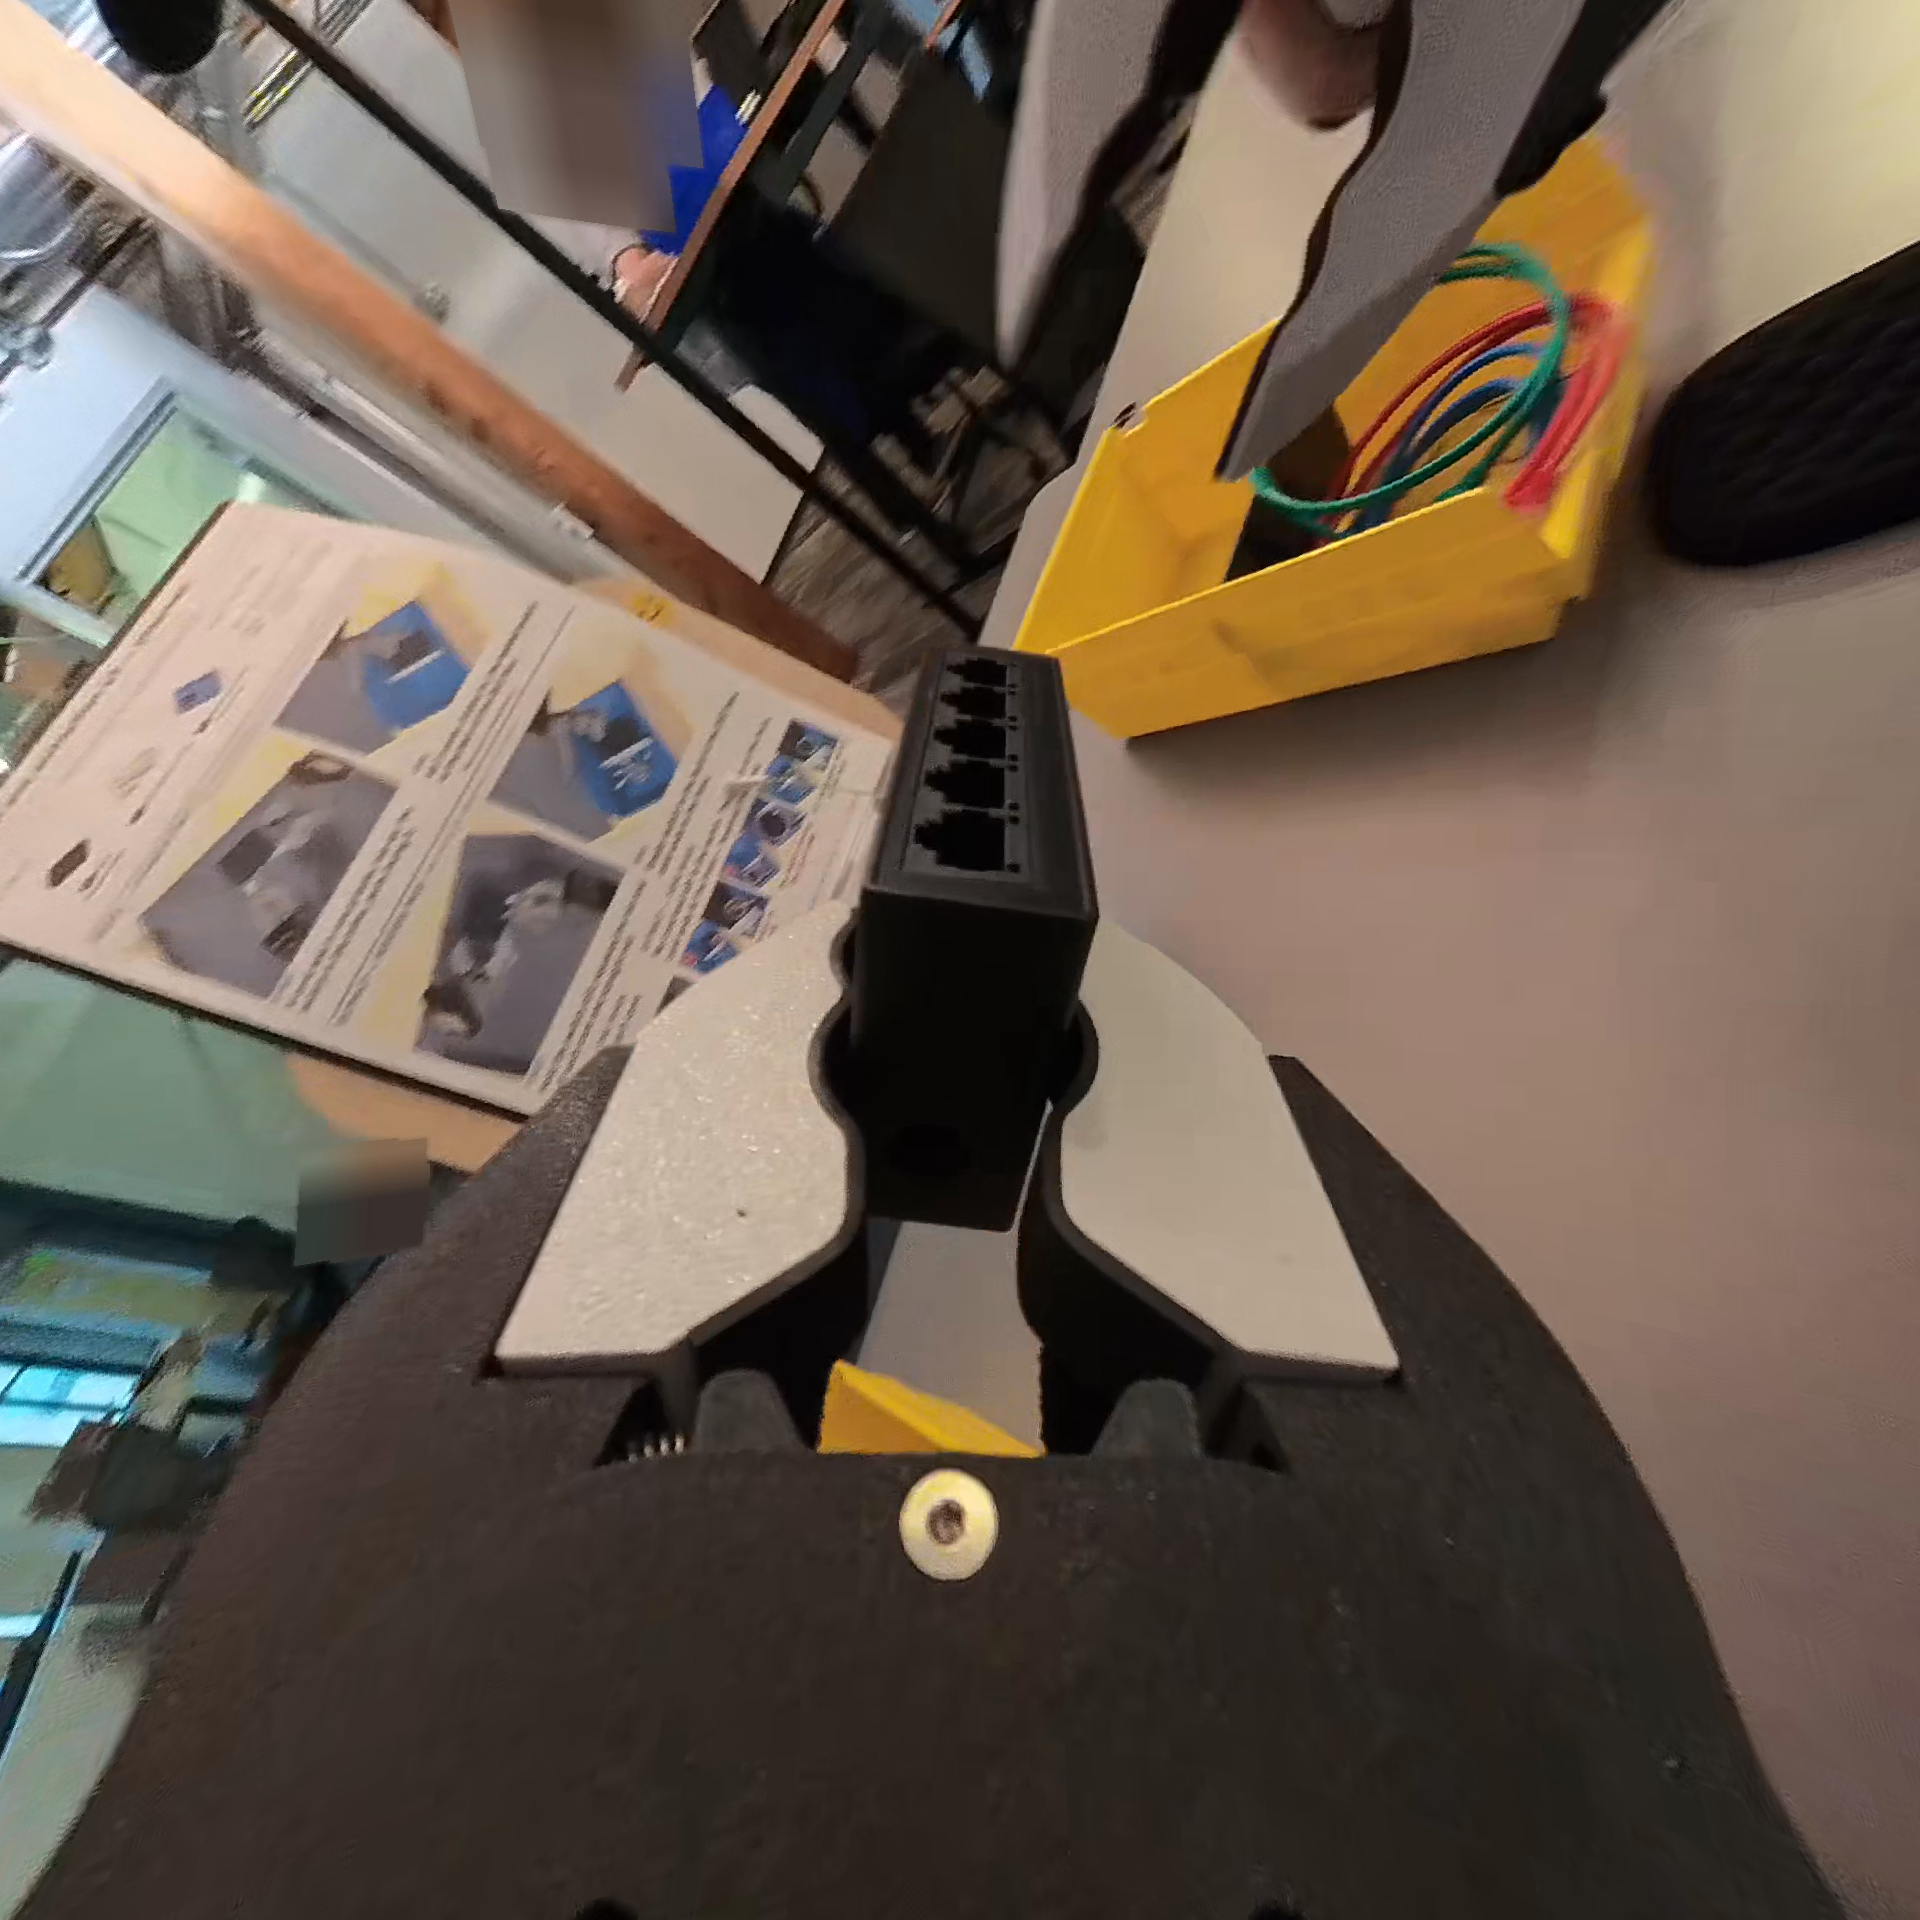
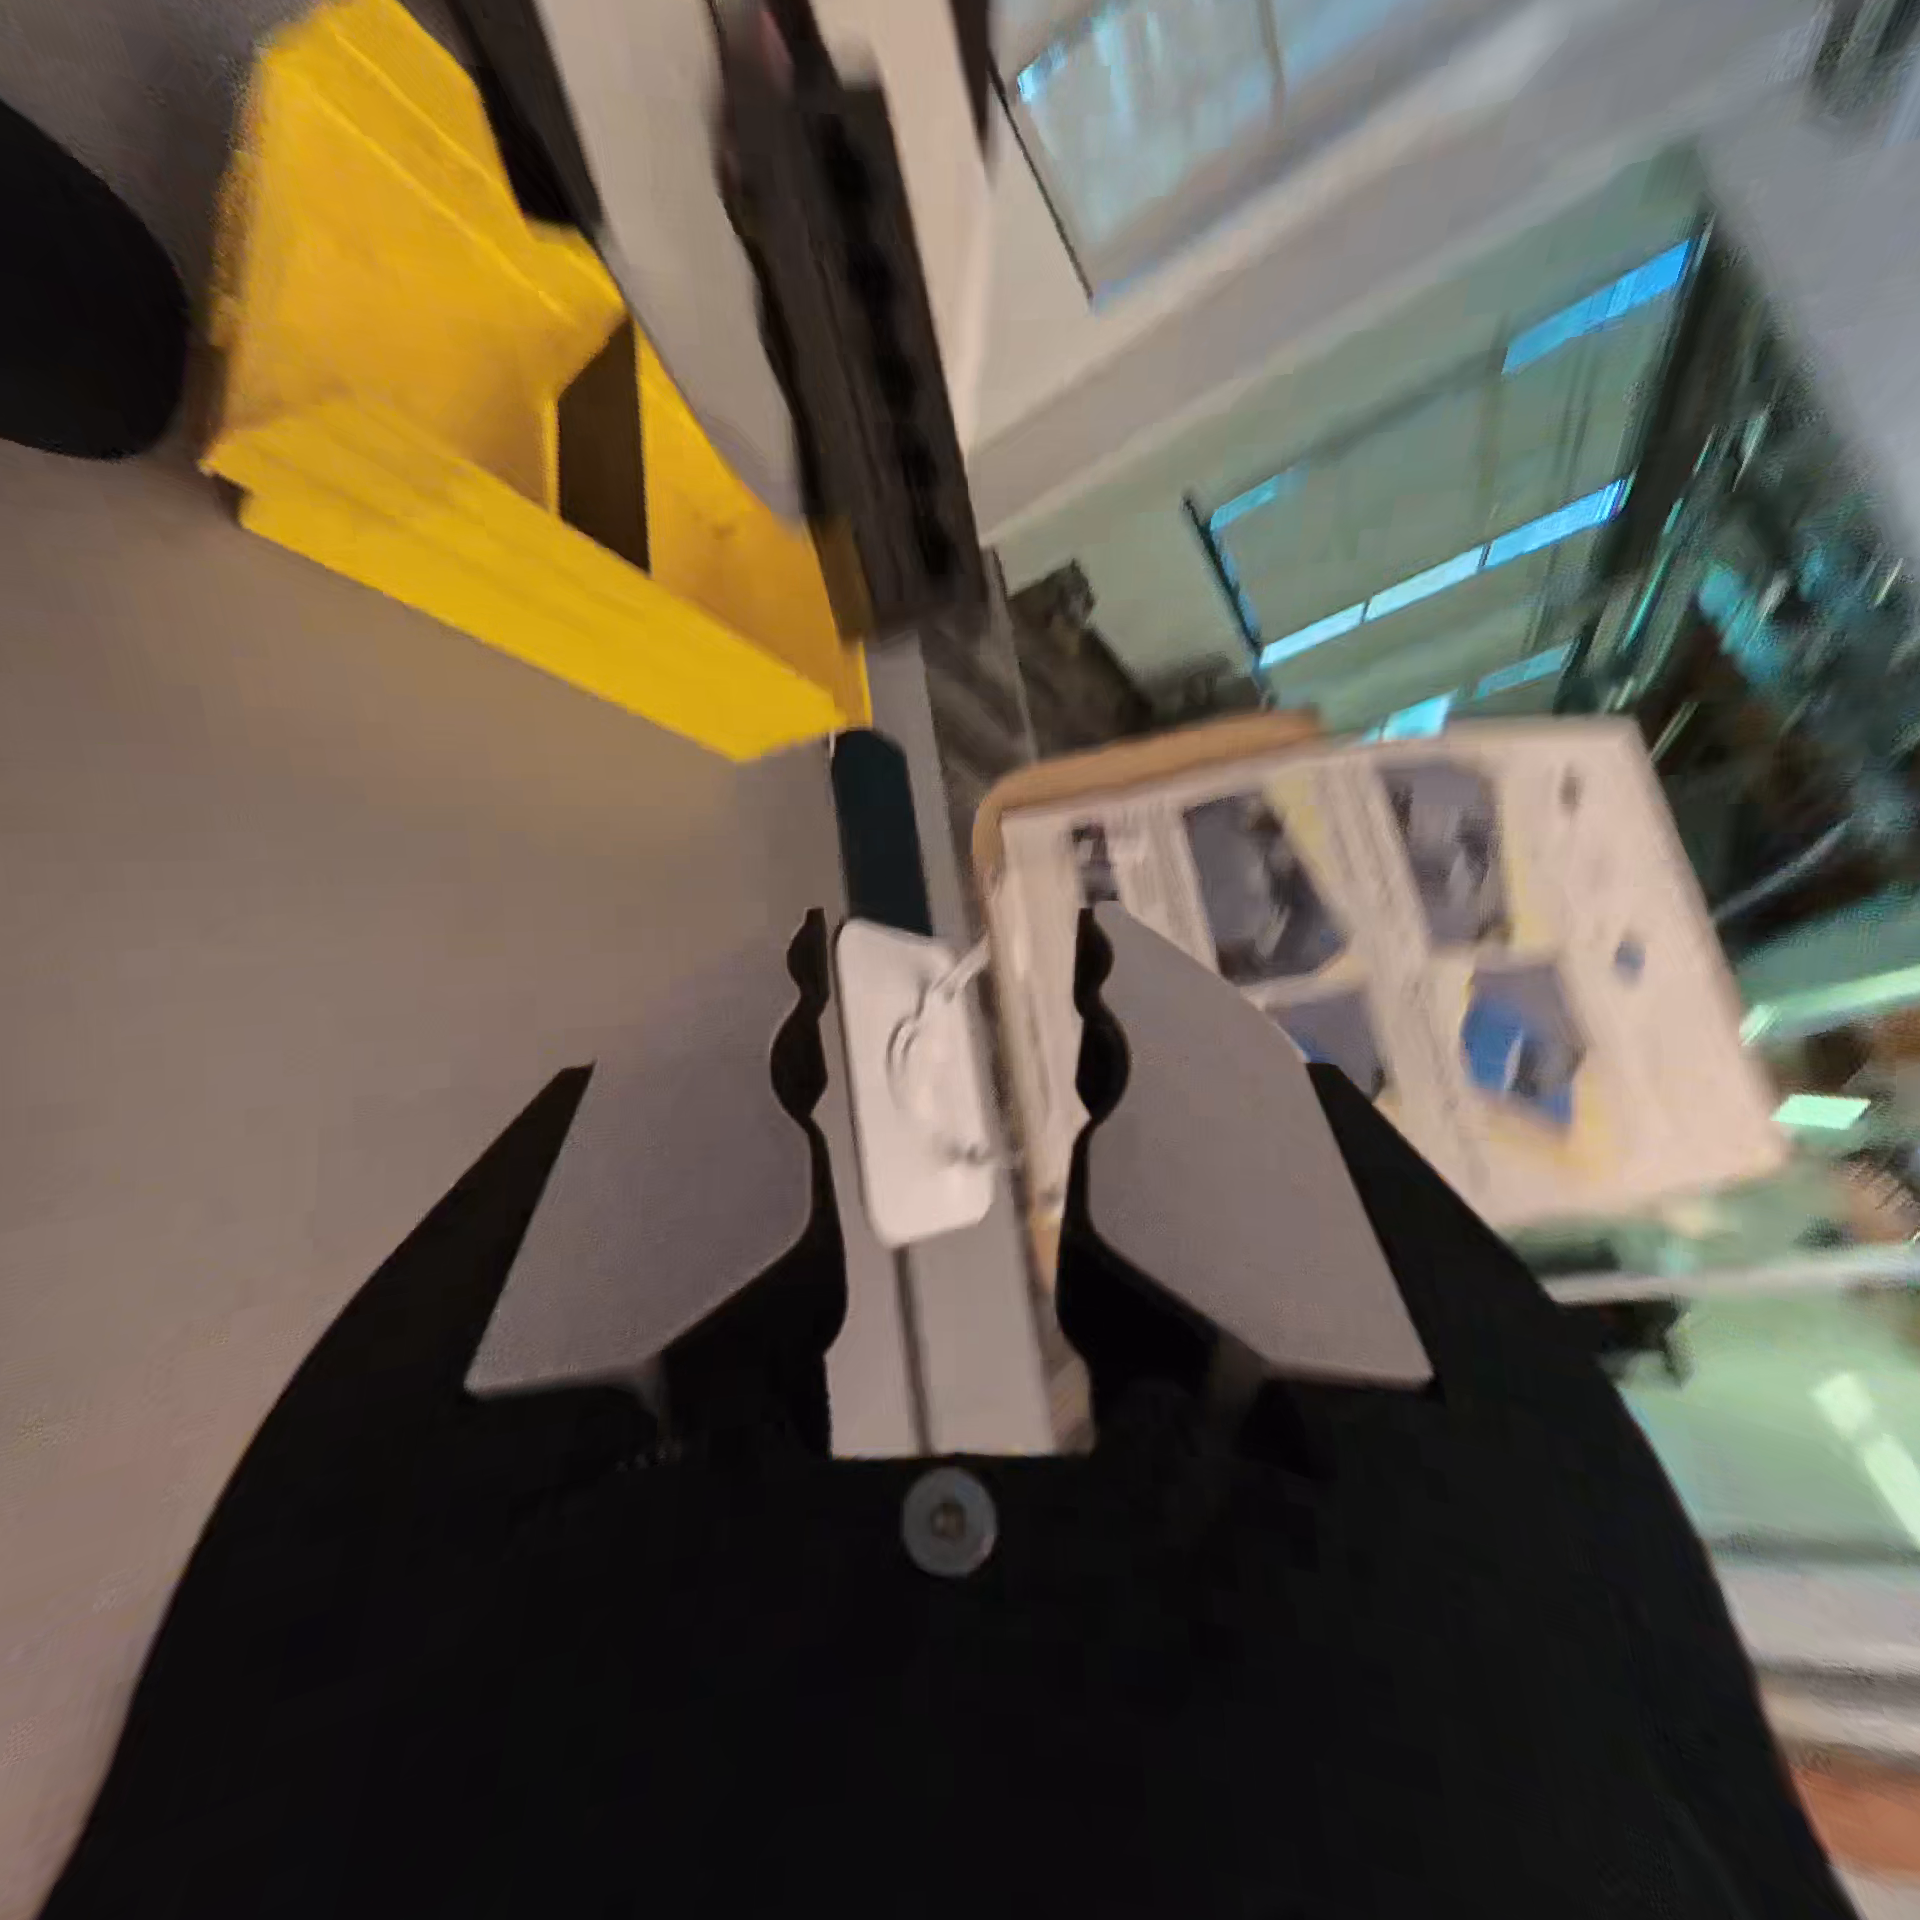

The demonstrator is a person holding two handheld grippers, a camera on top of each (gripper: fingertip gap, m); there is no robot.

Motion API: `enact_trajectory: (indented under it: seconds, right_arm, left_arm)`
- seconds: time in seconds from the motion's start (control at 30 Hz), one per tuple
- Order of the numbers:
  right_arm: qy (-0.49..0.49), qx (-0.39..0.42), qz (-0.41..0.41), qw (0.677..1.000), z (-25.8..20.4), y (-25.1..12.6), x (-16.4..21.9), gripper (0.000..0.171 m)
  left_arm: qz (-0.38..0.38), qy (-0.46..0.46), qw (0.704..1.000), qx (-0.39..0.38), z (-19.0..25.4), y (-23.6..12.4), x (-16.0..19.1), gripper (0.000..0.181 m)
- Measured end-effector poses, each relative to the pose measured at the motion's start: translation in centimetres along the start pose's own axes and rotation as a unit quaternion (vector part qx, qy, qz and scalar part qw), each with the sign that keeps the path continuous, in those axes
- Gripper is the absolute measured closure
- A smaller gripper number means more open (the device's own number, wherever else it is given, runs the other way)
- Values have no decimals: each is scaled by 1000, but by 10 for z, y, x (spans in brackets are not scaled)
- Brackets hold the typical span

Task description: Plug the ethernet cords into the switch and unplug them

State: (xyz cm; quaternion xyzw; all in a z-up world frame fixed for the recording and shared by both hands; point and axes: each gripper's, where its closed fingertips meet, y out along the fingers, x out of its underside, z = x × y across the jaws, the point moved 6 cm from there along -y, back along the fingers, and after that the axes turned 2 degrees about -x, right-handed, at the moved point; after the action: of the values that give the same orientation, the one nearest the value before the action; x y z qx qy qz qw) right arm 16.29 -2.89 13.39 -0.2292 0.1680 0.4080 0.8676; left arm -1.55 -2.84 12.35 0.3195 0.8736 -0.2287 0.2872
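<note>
My left gripper (image 1: 961, 997) is shut on the near end of a black ethernet switch (image 1: 977, 831) and holds it above the grey table (image 1: 1455, 1039). The row of empty ports faces the camera. A yellow bin (image 1: 1299, 623) at the far right holds coiled red, blue and green ethernet cords (image 1: 1455, 416). One of the right gripper's fingers (image 1: 1340, 281) reaches down over the bin, its tip next to the green cord. In the blurred right wrist view my right gripper (image 2: 948, 935) is open and empty near the table's edge, with the yellow bin (image 2: 468, 468) to its upper left.
A printed instruction sheet (image 1: 416, 810) hangs at the table's edge, also in the right wrist view (image 2: 1351, 935), tied to a white mount (image 2: 914, 1081). A black rounded object (image 1: 1797, 416) lies beside the bin. Shelves and a person stand beyond the table.
</note>
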Motion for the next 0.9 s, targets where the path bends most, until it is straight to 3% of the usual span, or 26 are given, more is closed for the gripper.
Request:
enact_trajectory:
  seconds: [0.13, 0.2, 0.23, 0.27, 0.4, 0.5, 0.63, 0.77, 0.9]
  right_arm:
    - [-59, -38, 10, 997, -15, 30, -44, 123]
    - [-60, -42, -20, 997, -16, 43, -47, 124]
    - [-64, -65, -26, 996, -19, 46, -47, 140]
    - [-58, -78, -34, 995, -20, 48, -46, 143]
    - [-19, -92, -53, 994, -10, 43, -26, 143]
    - [30, -67, -102, 992, 21, 27, 29, 143]
    - [155, -64, -220, 961, 59, -7, 152, 143]
    - [228, -100, -337, 908, 48, -38, 256, 143]
    - [217, -156, -421, 867, 13, -43, 315, 143]
  left_arm:
    - [8, 20, 999, 24, 12, 2, -8, 151]
    - [16, 28, 999, 42, 19, 2, -11, 151]
    - [18, 30, 998, 50, 21, 3, -13, 151]
    - [15, 37, 998, 47, 22, 3, -12, 151]
    - [-11, 21, 1000, 5, 13, 7, -5, 137]
    - [-37, -19, 999, -29, -4, 3, 7, 129]
    - [-13, -93, 994, -63, -25, -8, 11, 133]
    - [-11, -105, 991, -77, -31, -13, 13, 134]
    - [-1, -119, 990, -70, -31, -12, 11, 133]
